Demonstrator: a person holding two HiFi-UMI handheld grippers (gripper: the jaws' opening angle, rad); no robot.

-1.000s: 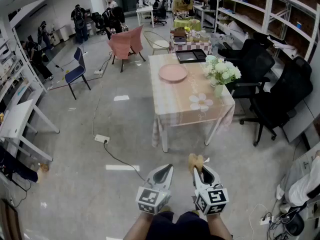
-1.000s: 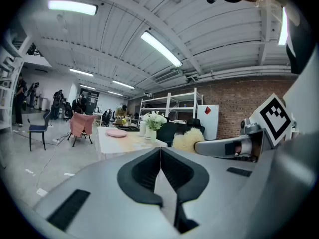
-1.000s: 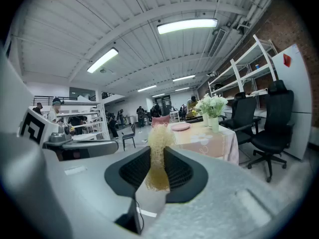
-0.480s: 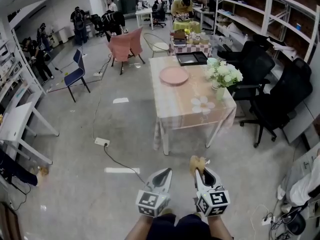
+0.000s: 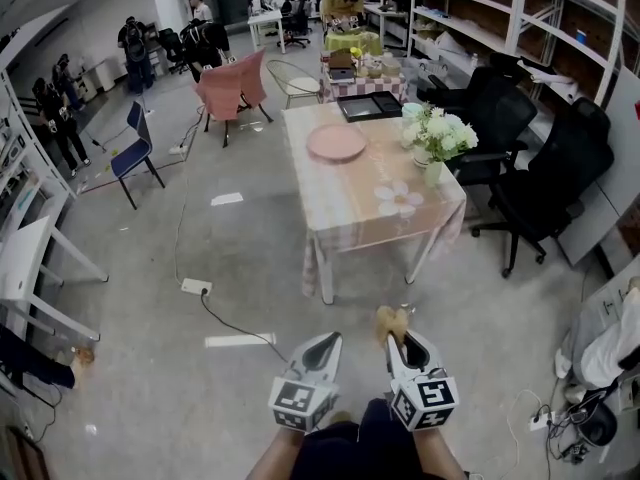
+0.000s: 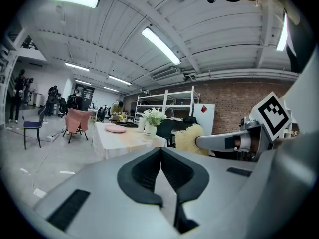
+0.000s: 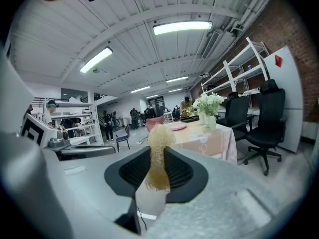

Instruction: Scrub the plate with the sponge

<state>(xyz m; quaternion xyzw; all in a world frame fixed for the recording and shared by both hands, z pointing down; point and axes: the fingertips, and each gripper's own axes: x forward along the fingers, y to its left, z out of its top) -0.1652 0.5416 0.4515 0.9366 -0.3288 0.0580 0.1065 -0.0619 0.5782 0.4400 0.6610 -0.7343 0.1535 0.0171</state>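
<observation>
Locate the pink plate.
Head view: the pink plate lies at the far end of the table, left of the flower vase, near the black tray.

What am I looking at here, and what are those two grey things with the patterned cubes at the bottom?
No robot here: a person holds a hand tool, a gripper, in each hand. The wide picture comes from a camera on the person's head, looking down; the other two come from a camera riding on each gripper. The left gripper is shut and empty. The right gripper is shut on a yellowish fluffy sponge. Ahead, some way off, stands a table bearing a pink plate, a vase of white flowers and a black tray.
</observation>
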